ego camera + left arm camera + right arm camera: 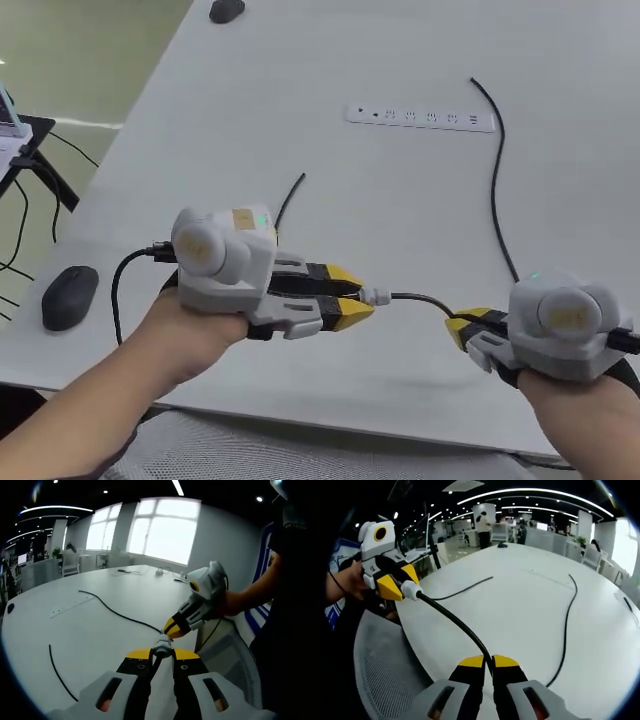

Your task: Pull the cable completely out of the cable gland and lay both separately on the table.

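Far left, a black computer mouse (68,296) sits near the edge of the white bench (300,120), clear of the work. The yellow-tipped left claw (358,295) is pressed together on the small pale grey cable gland (376,296), pinching its body so the outlet faces right. In the left gripper view the gland (162,645) sits right at the tips of the left claw (161,654). A thin black round cable (420,299) leaves the gland and bows slightly over to the right claw (460,327), which is clamped on the cable a short way along. In the right gripper view the cable (455,620) runs from the right claw (488,661) up-left into the gland (410,590). The cable is not yet out of the gland, and both are held in the air above the near edge of the bench. The opposed grips look set for pulling the hands apart along the cable's line, and the bow suggests little tension at present. Further right and back, a white power strip (420,118) and a loose black lead (495,190) lie well apart from the work, so there is room to lay the parts down.
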The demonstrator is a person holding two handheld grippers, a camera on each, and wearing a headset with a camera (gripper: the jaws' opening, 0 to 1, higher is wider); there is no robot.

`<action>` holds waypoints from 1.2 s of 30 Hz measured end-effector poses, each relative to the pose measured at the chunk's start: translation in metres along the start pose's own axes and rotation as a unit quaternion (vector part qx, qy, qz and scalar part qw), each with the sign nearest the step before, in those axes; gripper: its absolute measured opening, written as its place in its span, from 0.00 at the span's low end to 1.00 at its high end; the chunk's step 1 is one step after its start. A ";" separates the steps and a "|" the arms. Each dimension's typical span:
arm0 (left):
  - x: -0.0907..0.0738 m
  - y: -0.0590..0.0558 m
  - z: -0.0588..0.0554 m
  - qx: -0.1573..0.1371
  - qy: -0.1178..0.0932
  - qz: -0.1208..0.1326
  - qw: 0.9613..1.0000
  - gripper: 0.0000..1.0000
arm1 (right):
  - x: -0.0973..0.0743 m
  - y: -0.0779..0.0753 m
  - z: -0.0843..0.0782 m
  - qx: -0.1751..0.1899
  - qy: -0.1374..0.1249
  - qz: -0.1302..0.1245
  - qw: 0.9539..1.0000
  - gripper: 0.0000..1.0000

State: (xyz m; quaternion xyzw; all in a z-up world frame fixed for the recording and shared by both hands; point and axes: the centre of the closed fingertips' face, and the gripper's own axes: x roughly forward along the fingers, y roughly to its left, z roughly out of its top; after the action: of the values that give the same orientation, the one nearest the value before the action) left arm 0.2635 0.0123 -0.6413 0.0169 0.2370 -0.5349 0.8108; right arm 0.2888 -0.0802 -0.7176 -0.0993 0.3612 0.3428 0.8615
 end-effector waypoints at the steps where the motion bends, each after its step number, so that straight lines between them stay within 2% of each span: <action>1: -0.001 0.001 0.000 0.000 0.000 0.002 1.000 0.15 | 0.000 0.001 0.000 -0.003 0.001 0.002 1.000 0.00; 13: -0.003 0.006 0.002 -0.002 -0.004 0.014 1.000 0.15 | -0.005 0.000 0.006 -0.038 -0.017 -0.001 0.999 0.01; 20: -0.004 0.006 0.002 -0.004 -0.005 0.015 1.000 0.15 | -0.009 0.003 0.006 -0.064 -0.014 -0.007 0.998 0.03; 27: -0.005 0.008 0.003 -0.001 -0.006 0.016 1.000 0.15 | -0.015 0.017 0.019 -0.106 -0.027 0.004 0.994 0.10; 31: -0.005 0.008 0.003 -0.001 -0.005 0.014 1.000 0.15 | -0.018 0.027 0.034 -0.137 -0.039 0.008 0.990 0.14; 36: -0.006 0.007 0.000 -0.001 -0.001 0.012 1.000 0.15 | -0.020 0.047 0.056 -0.208 -0.050 0.016 0.977 0.16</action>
State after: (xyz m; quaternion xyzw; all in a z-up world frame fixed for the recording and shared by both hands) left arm 0.2681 0.0202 -0.6406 0.0184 0.2364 -0.5254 0.8172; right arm 0.2785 -0.0321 -0.6601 -0.2532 0.2396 0.4291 0.8332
